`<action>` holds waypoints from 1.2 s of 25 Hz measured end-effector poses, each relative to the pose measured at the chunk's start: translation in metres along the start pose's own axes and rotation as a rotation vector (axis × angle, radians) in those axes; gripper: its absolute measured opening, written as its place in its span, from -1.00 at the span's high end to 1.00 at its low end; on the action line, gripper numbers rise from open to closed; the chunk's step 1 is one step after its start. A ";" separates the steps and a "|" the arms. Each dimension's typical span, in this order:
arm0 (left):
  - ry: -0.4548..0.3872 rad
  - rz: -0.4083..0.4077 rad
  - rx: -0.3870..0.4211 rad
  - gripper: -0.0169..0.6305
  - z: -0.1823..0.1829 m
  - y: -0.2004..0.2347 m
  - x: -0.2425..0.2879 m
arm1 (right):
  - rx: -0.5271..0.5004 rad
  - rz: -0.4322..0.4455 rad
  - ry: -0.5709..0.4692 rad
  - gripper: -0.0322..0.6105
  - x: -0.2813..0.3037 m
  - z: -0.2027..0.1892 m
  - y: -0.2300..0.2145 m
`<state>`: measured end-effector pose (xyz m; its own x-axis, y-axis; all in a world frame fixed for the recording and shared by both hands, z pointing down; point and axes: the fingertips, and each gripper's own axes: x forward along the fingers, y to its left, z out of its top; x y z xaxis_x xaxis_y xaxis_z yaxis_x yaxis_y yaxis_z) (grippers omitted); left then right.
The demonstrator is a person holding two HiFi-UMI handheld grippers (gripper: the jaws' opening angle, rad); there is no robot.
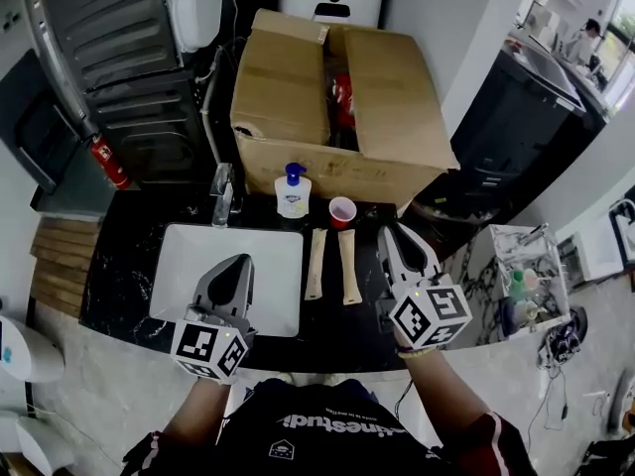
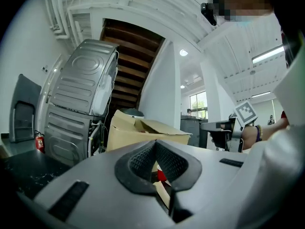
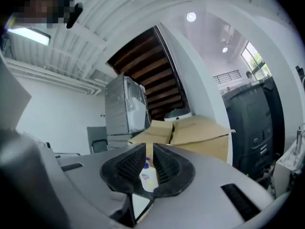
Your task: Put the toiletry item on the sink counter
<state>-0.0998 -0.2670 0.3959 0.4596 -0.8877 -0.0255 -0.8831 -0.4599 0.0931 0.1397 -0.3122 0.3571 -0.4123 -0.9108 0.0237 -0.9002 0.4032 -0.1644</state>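
A white pump bottle with a blue top [image 1: 293, 192] stands at the back of the black marble counter [image 1: 124, 266], next to a red cup [image 1: 342, 211]. Two beige tubes [image 1: 316, 263] [image 1: 349, 266] lie side by side in front of them. My left gripper [image 1: 241, 261] hovers over the white sink basin [image 1: 189, 251], shut and holding nothing [image 2: 155, 144]. My right gripper [image 1: 387, 232] hangs to the right of the tubes. Its jaws [image 3: 148, 148] stand close together with nothing held, and the bottle [image 3: 148, 176] shows through the thin slit.
A large open cardboard box [image 1: 288, 97] sits behind the counter. A chrome faucet [image 1: 222, 194] stands at the sink's back edge. Grey stacked appliances [image 1: 119, 48] and a red extinguisher [image 1: 104, 159] are at the left. A marble rack with bottles [image 1: 521, 286] is at the right.
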 end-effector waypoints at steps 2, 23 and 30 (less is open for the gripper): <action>-0.013 -0.029 0.003 0.91 0.010 -0.005 0.004 | -0.010 0.027 -0.062 0.67 -0.014 0.024 0.018; -0.030 -0.220 0.045 0.91 0.034 -0.053 0.017 | -0.128 0.070 -0.060 0.78 -0.052 0.011 0.061; -0.027 -0.204 0.043 0.90 0.034 -0.055 0.018 | -0.119 0.093 -0.063 0.78 -0.050 0.014 0.064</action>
<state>-0.0465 -0.2587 0.3564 0.6273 -0.7760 -0.0661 -0.7753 -0.6302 0.0411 0.1045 -0.2425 0.3315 -0.4883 -0.8713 -0.0489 -0.8704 0.4903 -0.0446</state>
